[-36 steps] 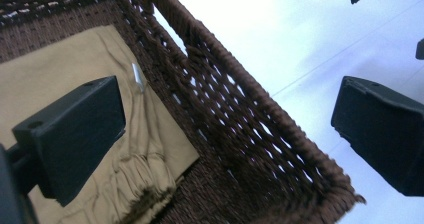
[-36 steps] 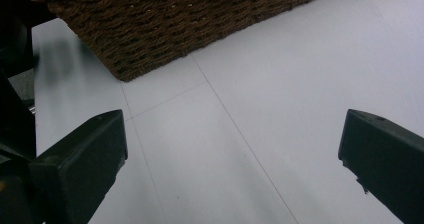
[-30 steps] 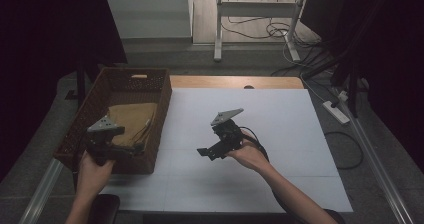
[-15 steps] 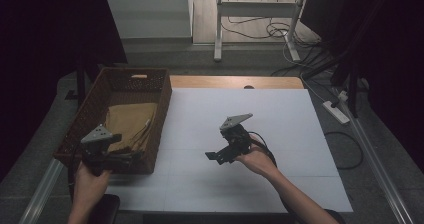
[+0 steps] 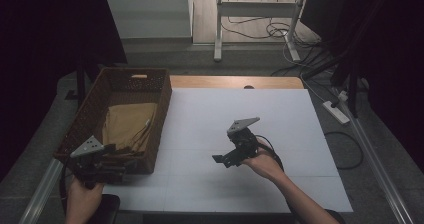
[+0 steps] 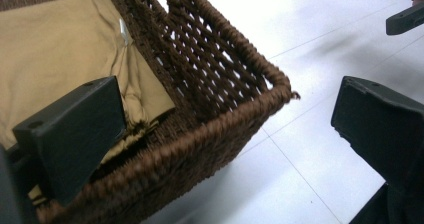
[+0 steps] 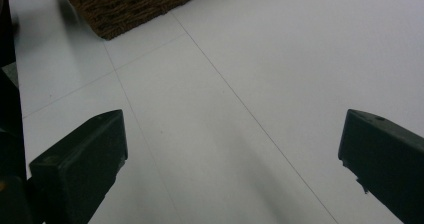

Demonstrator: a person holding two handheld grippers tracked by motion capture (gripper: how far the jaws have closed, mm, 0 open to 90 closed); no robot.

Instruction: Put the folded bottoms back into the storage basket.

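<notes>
A brown wicker basket [image 5: 161, 100] stands at the table's left and holds a folded tan cloth [image 5: 127, 126] with a small white tag [image 6: 123, 26]. My left gripper [image 5: 117, 165] is open at the basket's near right corner [image 6: 240, 119]. In the left gripper view its jaws straddle that corner, one over the cloth [image 6: 55, 44] and one over the white table [image 6: 300, 149]. My right gripper [image 5: 225, 159] is open above the middle of the table, nothing between its jaws [image 7: 230, 159]. The right gripper [image 6: 395, 9] also shows at the top right of the left gripper view.
The white tabletop [image 5: 280, 114] stretches right of the basket, with a wooden strip [image 5: 235, 81] at its far edge. The basket's corner [image 7: 135, 4] lies ahead of the right gripper. A power strip [image 5: 336, 111] and cables [image 5: 345, 149] lie on the floor to the right.
My left gripper has drawn back from over the cloth to the basket's near corner. My right gripper has shifted right and closer to the person. Both stay open.
</notes>
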